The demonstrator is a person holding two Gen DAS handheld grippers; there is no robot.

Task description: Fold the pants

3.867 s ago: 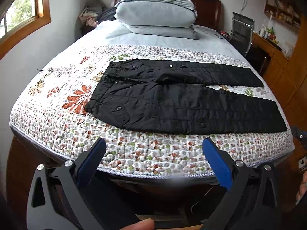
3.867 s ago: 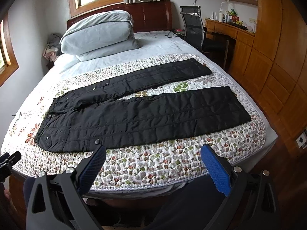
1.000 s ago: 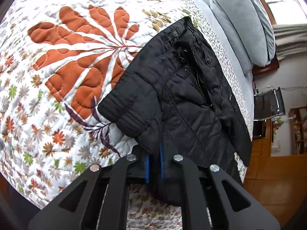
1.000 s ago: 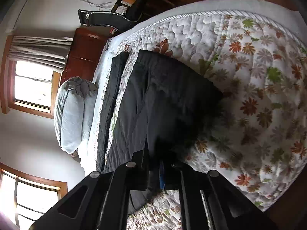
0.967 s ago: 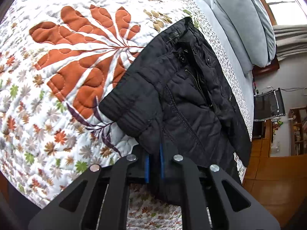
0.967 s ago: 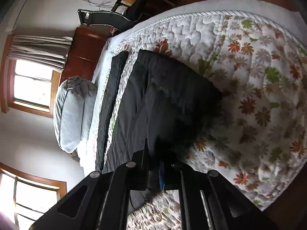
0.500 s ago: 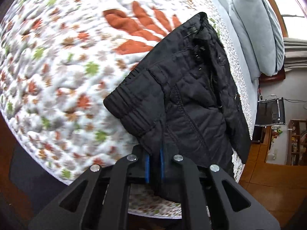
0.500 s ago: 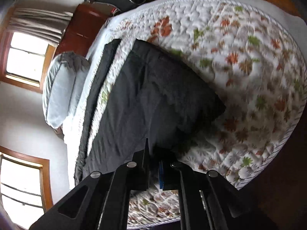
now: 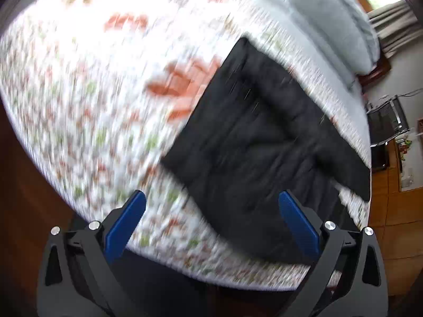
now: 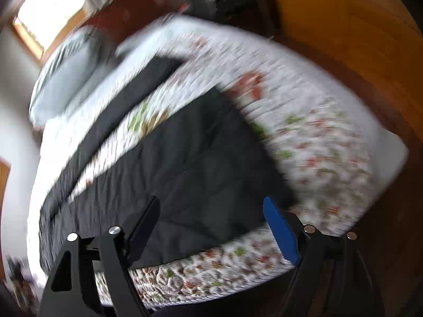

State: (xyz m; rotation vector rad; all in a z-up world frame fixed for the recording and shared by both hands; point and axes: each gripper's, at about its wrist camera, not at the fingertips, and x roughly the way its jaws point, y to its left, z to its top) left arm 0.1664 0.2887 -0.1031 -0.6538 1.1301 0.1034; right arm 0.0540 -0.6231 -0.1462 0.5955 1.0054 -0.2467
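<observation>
Pants (image 9: 264,142) lie flat on the floral quilt (image 9: 79,105), near the bed's front edge.
Both views are blurred. The left gripper (image 9: 211,216) hangs above the waist end, jaws opening, its 2 blue pads clear of the cloth. The right gripper (image 10: 211,222) hangs above the nearer leg's cuff end, jaws opening too, nothing clamped. The 2 legs lie apart, quilt showing between them. Grey pillows (image 9: 333,21) sit at the headboard.

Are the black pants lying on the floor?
No, the black pants lie spread out on the flowery quilt covering the bed.
</observation>
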